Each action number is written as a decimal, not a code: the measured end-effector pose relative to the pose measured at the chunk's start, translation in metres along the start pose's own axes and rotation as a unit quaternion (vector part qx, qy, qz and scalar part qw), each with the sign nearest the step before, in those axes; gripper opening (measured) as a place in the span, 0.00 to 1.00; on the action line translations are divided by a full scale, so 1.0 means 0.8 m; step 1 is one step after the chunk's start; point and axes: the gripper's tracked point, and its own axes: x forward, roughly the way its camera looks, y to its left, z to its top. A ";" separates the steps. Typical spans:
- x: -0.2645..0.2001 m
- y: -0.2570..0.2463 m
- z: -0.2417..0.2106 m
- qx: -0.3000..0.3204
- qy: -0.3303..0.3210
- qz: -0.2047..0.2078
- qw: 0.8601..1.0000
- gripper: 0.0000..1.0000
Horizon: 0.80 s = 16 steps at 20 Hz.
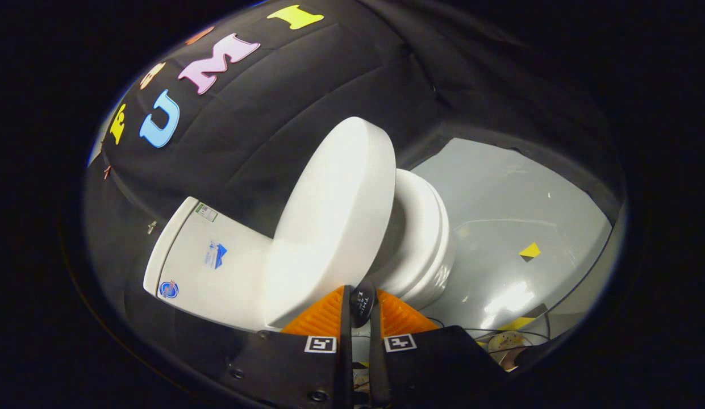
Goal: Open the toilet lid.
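While my gripper (pixel 361 309) has its fingers drawn close together, a small dark tab (pixel 362 304) sits between their tips. Just beyond them the white toilet lid (pixel 329 221) stands partly raised off the seat (pixel 423 238), with the tank (pixel 210 261) beside it, on a grey floor (pixel 511 227).

wall: black cloth (pixel 307 108), creased, behind the toilet from 9 to 1 o'clock | floor (pixel 500 193): pale grey, glossy, glare patch at 4 o'clock | floor marker: small yellow-and-black square (pixel 529 251) at 3 o'clock | cables (pixel 494 330): thin, at 5 o'clock
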 end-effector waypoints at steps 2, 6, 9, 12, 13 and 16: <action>-0.011 0.024 0.009 -0.019 -0.015 0.006 1.000 0.16; -0.032 0.074 0.020 -0.054 -0.038 0.012 0.998 0.16; -0.044 0.107 0.024 -0.066 -0.053 0.017 0.996 0.16; -0.051 0.134 0.020 -0.082 -0.062 0.017 0.995 0.16; -0.053 0.142 0.020 -0.091 -0.064 0.017 0.994 0.16; -0.063 0.175 0.021 -0.125 -0.074 0.019 0.989 0.16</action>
